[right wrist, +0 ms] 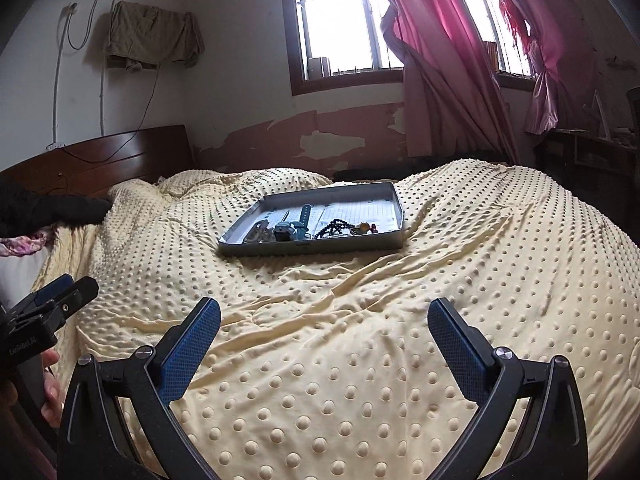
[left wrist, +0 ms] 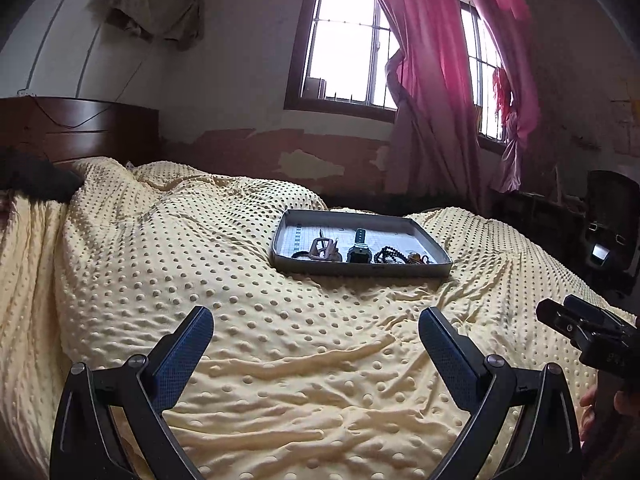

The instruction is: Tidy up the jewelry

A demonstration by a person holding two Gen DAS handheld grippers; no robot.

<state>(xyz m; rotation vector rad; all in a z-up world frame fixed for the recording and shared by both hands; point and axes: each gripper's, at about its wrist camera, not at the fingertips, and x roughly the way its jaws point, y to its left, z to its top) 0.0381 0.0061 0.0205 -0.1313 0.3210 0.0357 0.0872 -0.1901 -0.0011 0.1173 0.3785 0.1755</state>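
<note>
My left tool (left wrist: 316, 326) hangs low over the bed, its two blue-padded fingers (left wrist: 185, 356) spread wide with nothing between them, only the yellow dotted blanket (left wrist: 200, 264) beneath. Ahead and a little right of it, well apart from the fingertips, the grey tray (left wrist: 434, 254) rests on the blanket. Inside the tray, along its near wall, the jewelry sits in a row: at the left a brown buckle-like piece (left wrist: 320, 250), then a dark watch (left wrist: 356, 249) with its strap running away from me, then a string of black beads (left wrist: 386, 255), and at the right end some small gold-coloured pieces (left wrist: 416, 258) too small to make out. The far part of the tray is bare lined paper.

My right tool (right wrist: 324, 320) is held beside the left one, also wide and empty, above the blanket and short of the tray. Its body shows at the right edge of the left view, with my fingers wrapped on its handle. Behind the bed, a window (left wrist: 348, 36) and pink curtain (left wrist: 432, 80).
</note>
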